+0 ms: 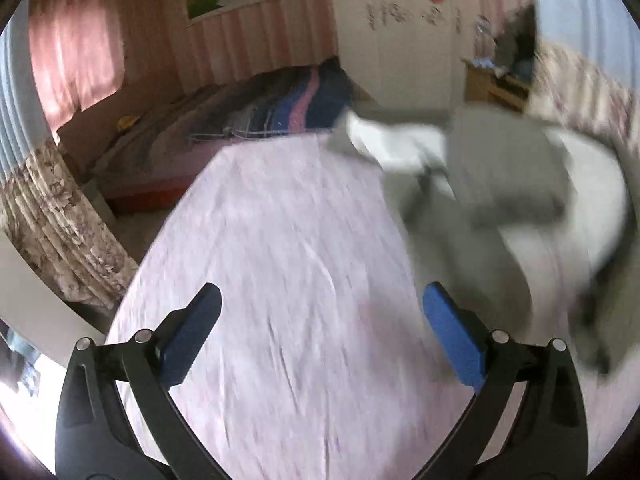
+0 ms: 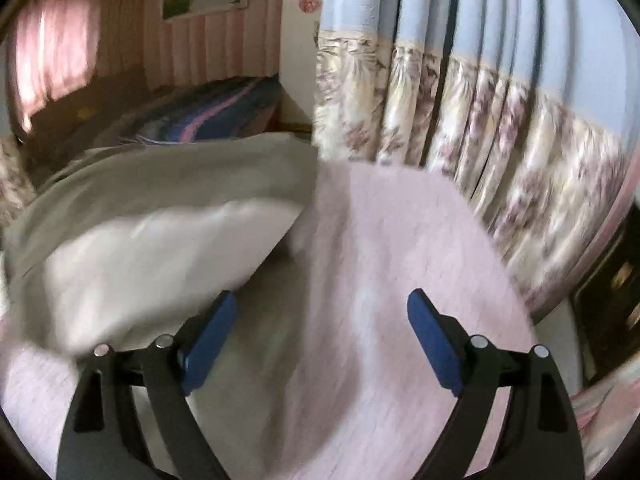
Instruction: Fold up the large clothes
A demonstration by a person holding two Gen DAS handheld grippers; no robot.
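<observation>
1. The counter (image 1: 280, 240) is covered by a creased pale pink cloth (image 2: 400, 260).
2. A grey-white garment (image 1: 500, 176), blurred, lies rumpled directly on that cloth toward one side.

My left gripper (image 1: 322, 308), black curved arms ending in blue ribbed pads, points forward and down with its jaws spread wide and nothing between them. My right gripper (image 2: 322, 312), built the same in black with blue pads, tilts down likewise, jaws standing wide apart and empty. Both views are smeared with motion blur. Neither holding hand shows.
</observation>
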